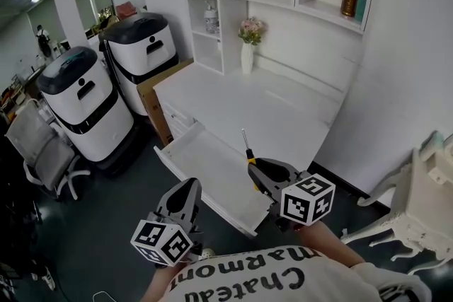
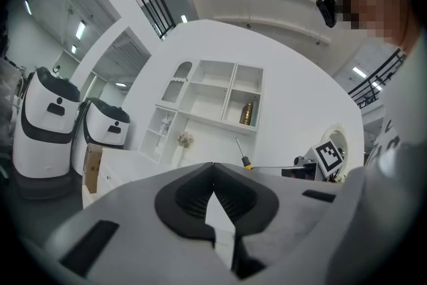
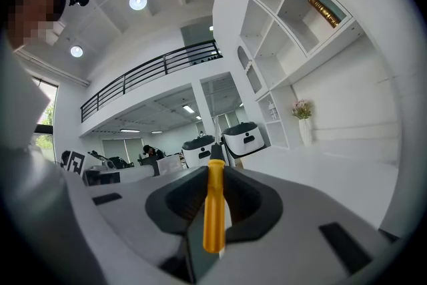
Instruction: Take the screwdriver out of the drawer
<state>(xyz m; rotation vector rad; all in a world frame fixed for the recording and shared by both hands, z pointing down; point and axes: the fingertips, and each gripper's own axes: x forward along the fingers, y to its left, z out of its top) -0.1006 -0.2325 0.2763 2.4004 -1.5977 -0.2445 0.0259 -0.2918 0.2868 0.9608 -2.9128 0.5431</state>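
Your right gripper (image 1: pixel 258 172) clamps the screwdriver (image 3: pixel 213 203) by its yellow handle, shaft raised to clear the open drawer (image 1: pixel 205 160) (left gripper (image 1: pixel 190 187) closed, empty).

Both grippers are held out in front of the chest, side by side and a bit apart, pointing away from the body and roughly level. The left gripper (image 1: pixel 191 184) has its jaws closed tip to tip with nothing between them, and its marker cube (image 1: pixel 161 242) sits back near the wrist. The right gripper (image 1: pixel 253 167) sits a little further forward. Its jaws are clamped on the yellow handle of a screwdriver (image 1: pixel 247 150), shaft poking out past the tips. Its own marker cube (image 1: pixel 307 199) faces up at the camera.
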